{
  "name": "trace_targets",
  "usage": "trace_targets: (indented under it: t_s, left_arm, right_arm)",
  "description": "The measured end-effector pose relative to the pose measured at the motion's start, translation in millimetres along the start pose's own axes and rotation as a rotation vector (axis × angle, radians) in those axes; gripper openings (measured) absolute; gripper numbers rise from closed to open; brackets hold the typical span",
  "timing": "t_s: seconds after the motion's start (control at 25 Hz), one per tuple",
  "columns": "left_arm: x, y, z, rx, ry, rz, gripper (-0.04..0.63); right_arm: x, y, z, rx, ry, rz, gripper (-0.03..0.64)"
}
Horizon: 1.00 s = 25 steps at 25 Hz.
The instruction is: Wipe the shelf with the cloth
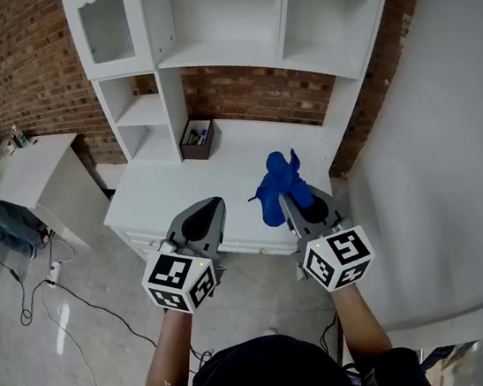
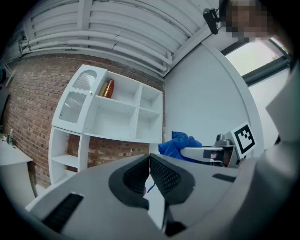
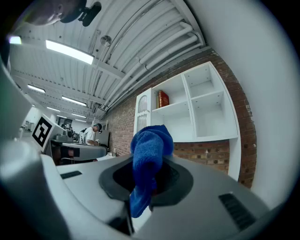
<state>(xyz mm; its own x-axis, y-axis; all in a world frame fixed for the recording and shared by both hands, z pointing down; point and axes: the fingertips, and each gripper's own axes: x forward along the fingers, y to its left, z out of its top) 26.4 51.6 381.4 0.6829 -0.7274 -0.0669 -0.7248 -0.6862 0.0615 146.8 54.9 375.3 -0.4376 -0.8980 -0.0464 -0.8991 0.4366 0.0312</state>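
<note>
A blue cloth [image 1: 277,186] is bunched in my right gripper [image 1: 289,197], whose jaws are shut on it; in the right gripper view the blue cloth [image 3: 149,161] stands up out of the right gripper [image 3: 149,176] and hangs down in front. The white shelf unit [image 1: 231,55] stands ahead against a brick wall, its wide counter [image 1: 213,178] just beyond both grippers. My left gripper [image 1: 207,217] is held beside the right one, jaws shut on nothing. In the left gripper view the left gripper [image 2: 149,161] points at the shelf unit [image 2: 112,117], with the cloth [image 2: 179,144] at right.
A small dark box [image 1: 197,139] with pens stands on the counter by an upright. A copper-coloured can [image 2: 108,88] sits on an upper shelf. A white table [image 1: 29,168] stands at left, cables [image 1: 56,298] lie on the floor, and a pale wall [image 1: 448,141] runs along the right.
</note>
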Motion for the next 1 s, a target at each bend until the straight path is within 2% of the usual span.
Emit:
trace_targets:
  t_s: [0.6,1.0]
  left_arm:
    - [8.3,-0.8,-4.2,-0.008,0.014,0.011,0.017]
    - [38.4,-19.4,-17.6,-0.018,0.033,0.043,0.017]
  right_arm:
    - [-0.3,-8.9,-2.9,0.044,-0.010,0.010,0.071]
    - [-4.5,-45.4,-14.6,0.051,0.002,0.039,0.071]
